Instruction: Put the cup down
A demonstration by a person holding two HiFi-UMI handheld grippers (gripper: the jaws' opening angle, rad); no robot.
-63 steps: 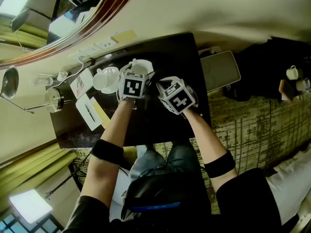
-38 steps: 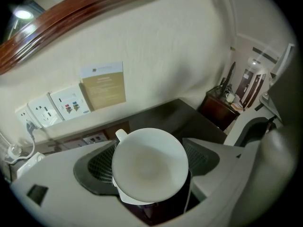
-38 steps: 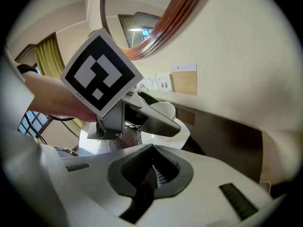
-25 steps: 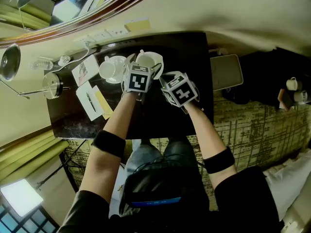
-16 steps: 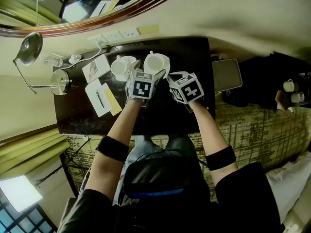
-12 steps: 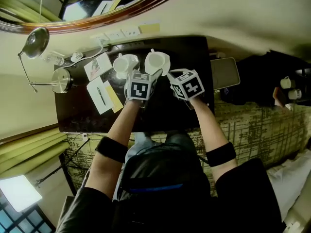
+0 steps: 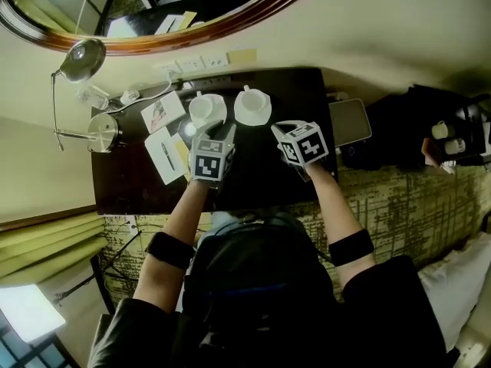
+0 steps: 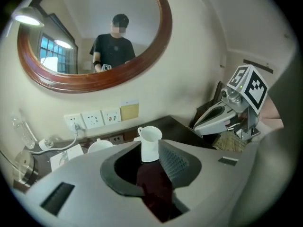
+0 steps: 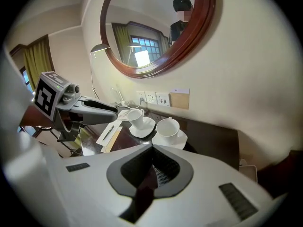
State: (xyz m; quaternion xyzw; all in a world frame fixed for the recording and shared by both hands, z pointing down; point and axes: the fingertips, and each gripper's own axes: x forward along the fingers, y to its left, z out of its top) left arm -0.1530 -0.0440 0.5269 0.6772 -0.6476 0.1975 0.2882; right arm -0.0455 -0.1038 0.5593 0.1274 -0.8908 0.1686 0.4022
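The cup (image 7: 252, 100) stands upright on its saucer (image 7: 252, 116) on the counter (image 7: 265, 171), so the set-down looks done. What remains, I judge, is a clean retreat: take the left gripper (image 8: 152, 165) straight back from the cup, never sideways, since a second cup (image 7: 204, 107) sits just left of it. Its fingers have just been closing and hang slightly parted with nothing between them; the cup only shows beyond the gap. The right gripper (image 9: 153, 151), off to the cup's right, has its fingers clenched on nothing. In the left gripper view the fingers cover the cup's foot and saucer. The right gripper view shows it seated, but its far side is turned away.
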